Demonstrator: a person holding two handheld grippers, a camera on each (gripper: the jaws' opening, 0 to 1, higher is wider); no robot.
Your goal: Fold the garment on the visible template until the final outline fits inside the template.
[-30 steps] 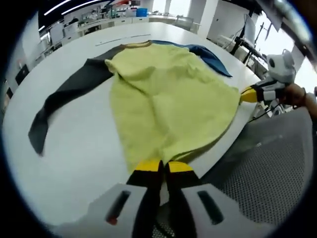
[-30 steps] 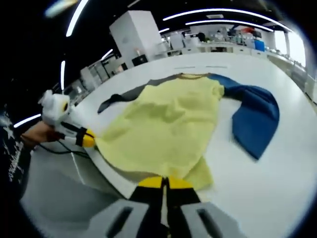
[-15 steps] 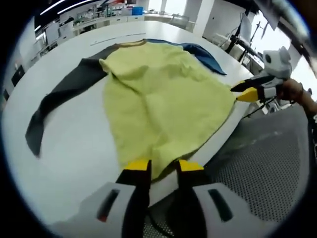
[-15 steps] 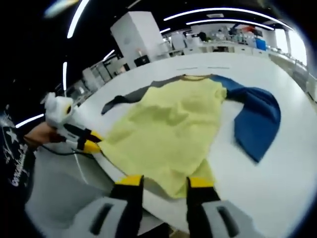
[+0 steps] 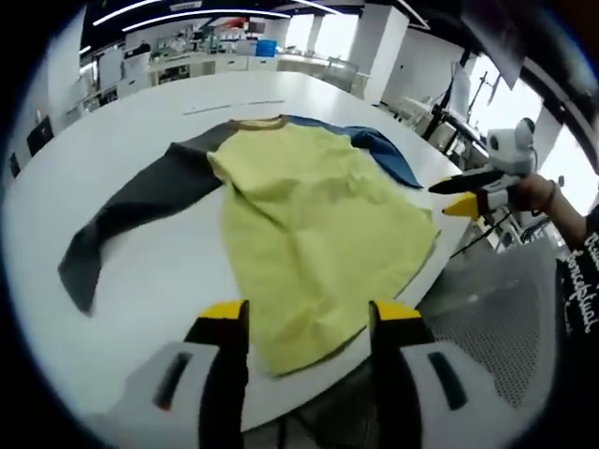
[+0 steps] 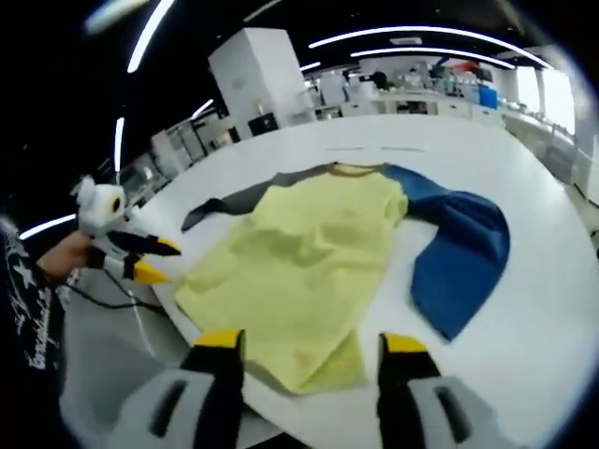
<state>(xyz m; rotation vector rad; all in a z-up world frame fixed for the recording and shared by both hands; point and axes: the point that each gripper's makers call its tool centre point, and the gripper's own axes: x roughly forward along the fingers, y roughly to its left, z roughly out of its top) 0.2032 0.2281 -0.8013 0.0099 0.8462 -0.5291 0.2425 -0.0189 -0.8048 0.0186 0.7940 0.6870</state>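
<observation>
- Both sets of fingers are spread and hold nothing: your left gripper (image 5: 304, 323) and right gripper (image 6: 304, 351).
- The garment (image 5: 318, 224) lies flat on the white table (image 5: 140, 271), its hem just ahead of each gripper's tips, its long axis running away toward the collar.
- Grey sleeve (image 5: 131, 210) and blue sleeve (image 6: 459, 257) splay outward; each gripper looks equally near its hem corner.
- No readable writing on the garment; no template outline that I can make out.

Ahead of the left gripper (image 5: 306, 318), the yellow body of the garment (image 5: 318, 234) covers most of the blue sleeve (image 5: 384, 154). Whether a template lies under the cloth on the table (image 5: 140, 281) cannot be told. Beyond the right gripper (image 6: 304, 348), the grey sleeve (image 6: 234, 201) is partly tucked behind the yellow panel.
</observation>
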